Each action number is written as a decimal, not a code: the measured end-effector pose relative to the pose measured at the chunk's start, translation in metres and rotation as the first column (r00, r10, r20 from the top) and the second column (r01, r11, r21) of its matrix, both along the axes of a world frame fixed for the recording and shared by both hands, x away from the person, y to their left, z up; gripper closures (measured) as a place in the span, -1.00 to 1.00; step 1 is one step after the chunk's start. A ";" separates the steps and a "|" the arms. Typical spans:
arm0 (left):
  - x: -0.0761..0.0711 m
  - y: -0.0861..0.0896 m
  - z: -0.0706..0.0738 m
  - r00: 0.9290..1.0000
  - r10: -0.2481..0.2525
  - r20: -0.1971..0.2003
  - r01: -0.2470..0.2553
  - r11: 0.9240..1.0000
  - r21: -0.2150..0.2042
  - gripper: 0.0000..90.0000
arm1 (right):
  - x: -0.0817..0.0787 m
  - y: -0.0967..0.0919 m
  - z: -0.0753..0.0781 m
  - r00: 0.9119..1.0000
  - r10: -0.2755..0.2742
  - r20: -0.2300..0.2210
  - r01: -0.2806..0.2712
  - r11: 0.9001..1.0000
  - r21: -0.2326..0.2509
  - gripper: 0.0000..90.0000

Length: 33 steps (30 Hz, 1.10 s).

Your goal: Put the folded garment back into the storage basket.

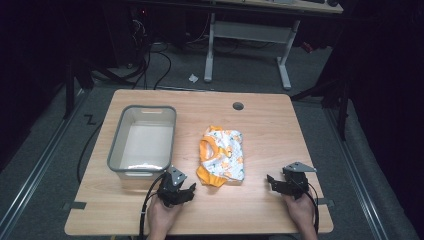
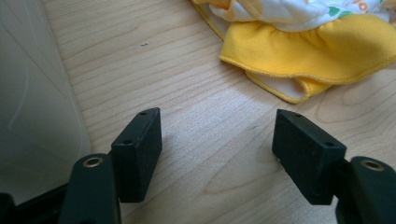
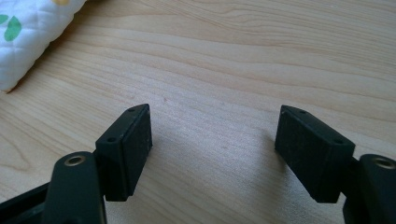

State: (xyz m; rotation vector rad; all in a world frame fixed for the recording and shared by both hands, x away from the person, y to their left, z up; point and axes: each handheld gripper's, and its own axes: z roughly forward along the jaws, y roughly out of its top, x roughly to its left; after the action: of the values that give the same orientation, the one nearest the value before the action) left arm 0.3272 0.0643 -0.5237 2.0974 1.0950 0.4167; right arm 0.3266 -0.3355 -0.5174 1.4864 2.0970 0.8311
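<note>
From above, my left gripper (image 1: 186,190) and right gripper (image 1: 276,184) rest low on the wooden table (image 1: 270,135), flanking the yellow-and-white garment (image 1: 222,156) beside the grey bin (image 1: 143,141). Through the left gripper view, my jaws stand apart, empty, the garment's yellow hem (image 2: 308,51) just ahead. Through the right gripper view, my jaws gape over bare wood, the garment's white cloth (image 3: 32,32) at upper left.
</note>
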 end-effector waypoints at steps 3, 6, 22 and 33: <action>0.000 0.000 0.000 1.000 -0.001 0.000 0.001 1.000 0.000 -0.27 | 0.000 0.000 0.000 1.000 0.000 0.000 0.000 1.000 0.000 -0.39; 0.000 0.000 0.000 1.000 0.000 0.000 0.000 1.000 0.000 -0.27 | 0.000 0.000 0.000 1.000 -0.001 0.000 0.001 1.000 0.000 -0.39; 0.001 -0.002 0.000 1.000 -0.006 -0.008 0.006 1.000 -0.006 -0.39 | 0.000 0.000 0.000 1.000 -0.001 0.000 0.001 1.000 0.000 -0.39; 0.001 -0.004 0.000 1.000 0.002 -0.009 -0.002 1.000 0.001 -0.43 | 0.000 0.000 0.000 1.000 0.001 0.002 -0.001 1.000 -0.003 -0.39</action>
State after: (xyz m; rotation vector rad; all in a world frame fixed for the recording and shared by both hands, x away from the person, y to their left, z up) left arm 0.3278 0.0604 -0.5240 2.1010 1.1023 0.4085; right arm 0.3269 -0.3356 -0.5174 1.4820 2.0970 0.8296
